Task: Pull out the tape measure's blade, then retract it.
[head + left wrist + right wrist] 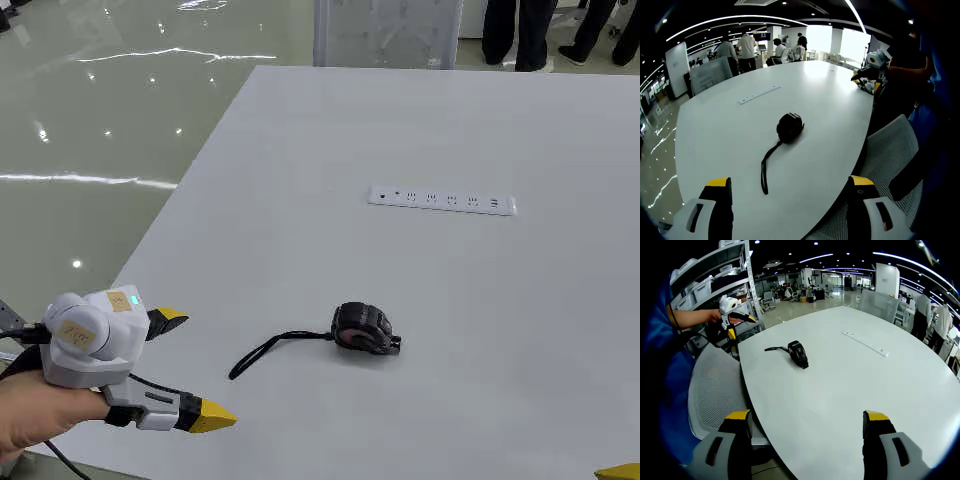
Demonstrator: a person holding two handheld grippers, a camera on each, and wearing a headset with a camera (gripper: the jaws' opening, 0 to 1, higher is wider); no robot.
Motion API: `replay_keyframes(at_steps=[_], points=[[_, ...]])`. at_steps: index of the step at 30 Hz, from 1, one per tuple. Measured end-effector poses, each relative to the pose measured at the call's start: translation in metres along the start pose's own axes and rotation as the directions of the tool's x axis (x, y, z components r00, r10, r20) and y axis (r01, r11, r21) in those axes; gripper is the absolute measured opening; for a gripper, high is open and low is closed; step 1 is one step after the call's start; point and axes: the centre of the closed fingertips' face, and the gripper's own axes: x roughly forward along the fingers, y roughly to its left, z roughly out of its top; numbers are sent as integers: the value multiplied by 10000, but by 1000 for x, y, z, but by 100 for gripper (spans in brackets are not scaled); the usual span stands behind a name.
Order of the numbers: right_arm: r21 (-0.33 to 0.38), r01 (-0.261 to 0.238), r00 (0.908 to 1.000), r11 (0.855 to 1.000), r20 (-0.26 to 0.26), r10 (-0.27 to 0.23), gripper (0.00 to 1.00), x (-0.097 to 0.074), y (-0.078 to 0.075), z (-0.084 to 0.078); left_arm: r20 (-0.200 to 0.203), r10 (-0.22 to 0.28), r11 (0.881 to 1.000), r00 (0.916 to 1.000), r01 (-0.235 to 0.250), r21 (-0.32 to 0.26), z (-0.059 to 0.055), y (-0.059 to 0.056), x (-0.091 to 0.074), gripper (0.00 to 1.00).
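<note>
A black tape measure lies on the white table, its blade wound in and its black wrist strap trailing toward the near left edge. My left gripper hovers open at the table's near left corner, well short of the strap, with nothing between its yellow tips. One yellow fingertip of the right gripper pokes in at the bottom right. In the left gripper view the tape measure sits ahead of the open left gripper. In the right gripper view the tape measure lies far beyond the open right gripper.
A white power strip lies further back on the table. A grey mesh chair stands at the table's near edge between the two hands. Shelving and several people stand around the room behind the table.
</note>
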Motion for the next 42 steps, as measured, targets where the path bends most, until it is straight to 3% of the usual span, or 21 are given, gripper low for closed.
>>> replay_keyframes(at_steps=[21,42], points=[[15,22,10000,10000,-31,-22,88,2,-4,0,-12,20,10000,10000,-20,37,0,2,1,92],[-204,-206,9998,9996,-53,205,88,22,-1,9,47,-479,9970,9988,475,605,23,-8,23,91]])
